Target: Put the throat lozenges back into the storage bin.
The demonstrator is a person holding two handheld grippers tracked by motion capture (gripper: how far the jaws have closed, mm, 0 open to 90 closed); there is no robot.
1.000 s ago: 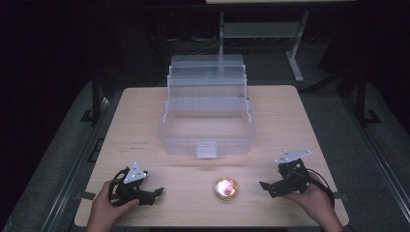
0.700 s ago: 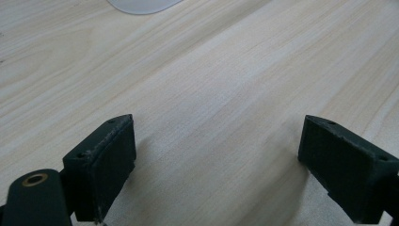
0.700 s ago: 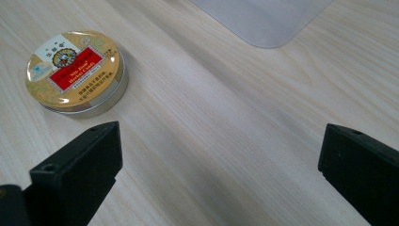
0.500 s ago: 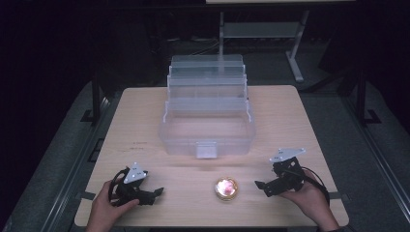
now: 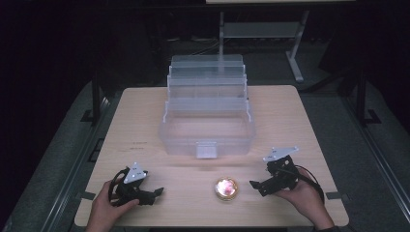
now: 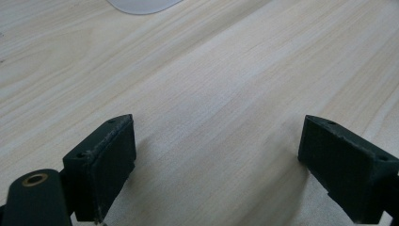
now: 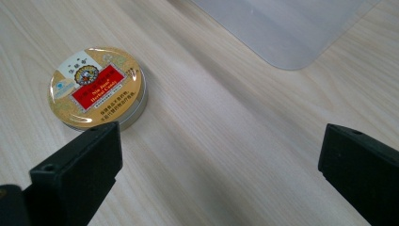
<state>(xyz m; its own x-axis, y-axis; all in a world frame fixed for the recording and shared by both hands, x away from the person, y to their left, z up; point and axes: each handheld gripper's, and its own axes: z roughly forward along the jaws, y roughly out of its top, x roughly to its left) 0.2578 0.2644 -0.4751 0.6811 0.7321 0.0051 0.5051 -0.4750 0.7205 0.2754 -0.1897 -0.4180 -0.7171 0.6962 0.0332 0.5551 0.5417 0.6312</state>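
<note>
A small round gold tin point(image 5: 226, 188) with a red label lies flat on the wooden table point(image 5: 145, 121) near the front edge; in the right gripper view the tin point(image 7: 96, 86) sits just beyond the left jaw. My right gripper point(image 5: 258, 186) is open and points left at the tin, a short way to its right. My left gripper point(image 5: 155, 193) rests low at the front left, open, with bare wood between its jaws point(image 6: 216, 160). A clear plastic tiered box point(image 5: 208, 113) stands open at the table's middle.
The box's front latch point(image 5: 206, 151) faces the tin. A corner of the clear box point(image 7: 282, 28) shows beyond the right gripper's jaws. A metal stand point(image 5: 261, 29) is on the dark floor behind the table.
My right gripper has moved left and slightly forward toward the tin. The left gripper and the tin have stayed put.
</note>
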